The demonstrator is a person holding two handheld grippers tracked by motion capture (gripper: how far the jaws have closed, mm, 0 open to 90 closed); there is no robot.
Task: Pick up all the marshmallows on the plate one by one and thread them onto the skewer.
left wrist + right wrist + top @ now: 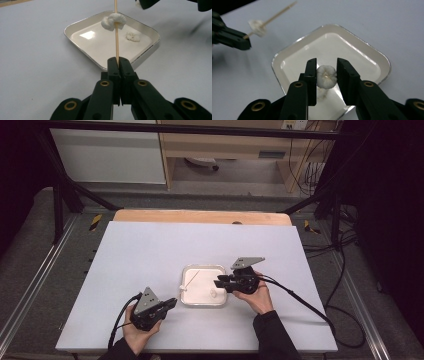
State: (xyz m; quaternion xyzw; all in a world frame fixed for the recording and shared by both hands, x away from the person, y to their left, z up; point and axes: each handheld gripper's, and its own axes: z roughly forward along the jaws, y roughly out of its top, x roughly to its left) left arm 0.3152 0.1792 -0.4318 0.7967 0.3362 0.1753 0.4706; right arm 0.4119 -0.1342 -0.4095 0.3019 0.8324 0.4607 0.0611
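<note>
Left hand-held gripper (119, 60) sits nearest the camera, close to the near counter edge, jaws fully closed on the base of a thin wooden skewer (116, 37). Skewer runs up and away from its jaws, out over the near rim of the square white tray (75, 25). One white marshmallow piece (113, 21) is threaded on the skewer, partway up from the jaws, hanging above the tray and clear of its floor.

Right hand-held gripper (326, 75) is at the tray's other side, jaws reaching in over the rim. Second marshmallow piece (326, 77) sits between its jaws: left pad touches it, right pad shows a slim gap, so can't confirm a firm pinch. Piece looks lifted just off the tray floor, a small white smear on the floor below it.

Seen from the right hand-held gripper, the skewer tip points up and to the left, well apart from its jaws.

Counter (140, 255) is bare white around both hand-held grippers: wide open room left of the left one, right of the right one, and beyond the tray to the far edge. Tray rim is the only edge close to either set of jaws.
</note>
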